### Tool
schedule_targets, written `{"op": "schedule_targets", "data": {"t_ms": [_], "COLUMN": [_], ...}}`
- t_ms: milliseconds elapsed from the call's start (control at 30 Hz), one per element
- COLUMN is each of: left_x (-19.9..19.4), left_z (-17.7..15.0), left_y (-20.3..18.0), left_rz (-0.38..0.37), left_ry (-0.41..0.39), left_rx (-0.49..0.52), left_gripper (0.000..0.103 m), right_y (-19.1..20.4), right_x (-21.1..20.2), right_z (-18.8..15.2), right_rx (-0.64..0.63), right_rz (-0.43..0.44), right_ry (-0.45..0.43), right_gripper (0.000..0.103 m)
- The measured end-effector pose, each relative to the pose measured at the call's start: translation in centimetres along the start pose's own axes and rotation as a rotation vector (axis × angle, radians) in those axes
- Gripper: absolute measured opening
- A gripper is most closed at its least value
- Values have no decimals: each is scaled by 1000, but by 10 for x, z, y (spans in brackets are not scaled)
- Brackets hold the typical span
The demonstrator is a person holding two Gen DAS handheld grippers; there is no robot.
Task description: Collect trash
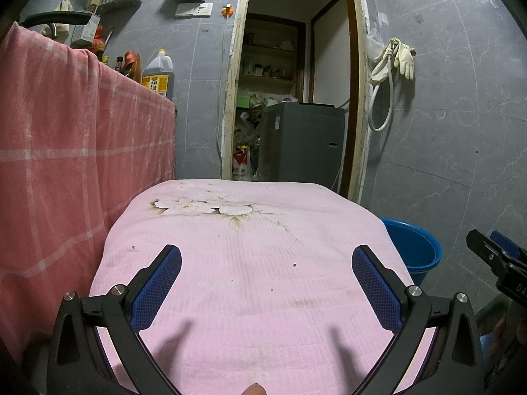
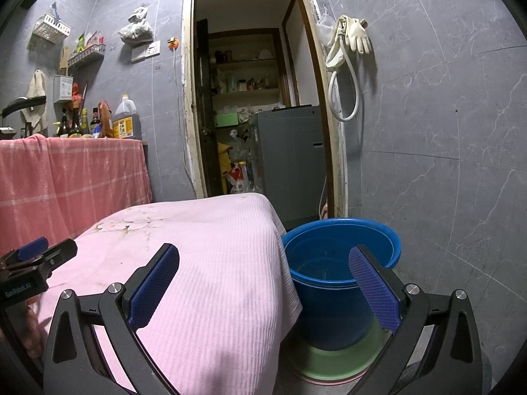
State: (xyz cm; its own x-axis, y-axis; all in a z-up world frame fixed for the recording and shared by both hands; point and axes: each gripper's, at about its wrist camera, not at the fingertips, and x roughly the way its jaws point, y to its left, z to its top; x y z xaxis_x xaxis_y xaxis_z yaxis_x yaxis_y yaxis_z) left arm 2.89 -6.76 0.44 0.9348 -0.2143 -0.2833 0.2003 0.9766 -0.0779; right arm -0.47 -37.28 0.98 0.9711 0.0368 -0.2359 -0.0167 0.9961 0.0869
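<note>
Pink cloth w/ faded flower print, small brown specks, covers table; top otherwise bare, right edge drops off just beside blue bucket on floor. Left gripper and right gripper: both spread wide, nothing held, hovering above cloth and bucket rim.

Left gripper jaws spread wide, empty, above pink floral-print cloth-covered surface. Round blue plastic bucket ahead-right, beside cloth edge. Red checked cloth hanging left. Right gripper far right.
</note>
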Motion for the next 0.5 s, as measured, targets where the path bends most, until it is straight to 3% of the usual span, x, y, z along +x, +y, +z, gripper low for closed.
{"op": "schedule_targets", "data": {"t_ms": [500], "left_x": [-1], "left_z": [0], "left_y": [0], "left_rz": [0], "left_ry": [-2], "left_rx": [-6], "left_gripper": [102], "right_y": [-1], "right_x": [-1], "right_z": [0], "right_rx": [1], "right_rz": [-1], "right_ry": [-3], "right_gripper": [103]}}
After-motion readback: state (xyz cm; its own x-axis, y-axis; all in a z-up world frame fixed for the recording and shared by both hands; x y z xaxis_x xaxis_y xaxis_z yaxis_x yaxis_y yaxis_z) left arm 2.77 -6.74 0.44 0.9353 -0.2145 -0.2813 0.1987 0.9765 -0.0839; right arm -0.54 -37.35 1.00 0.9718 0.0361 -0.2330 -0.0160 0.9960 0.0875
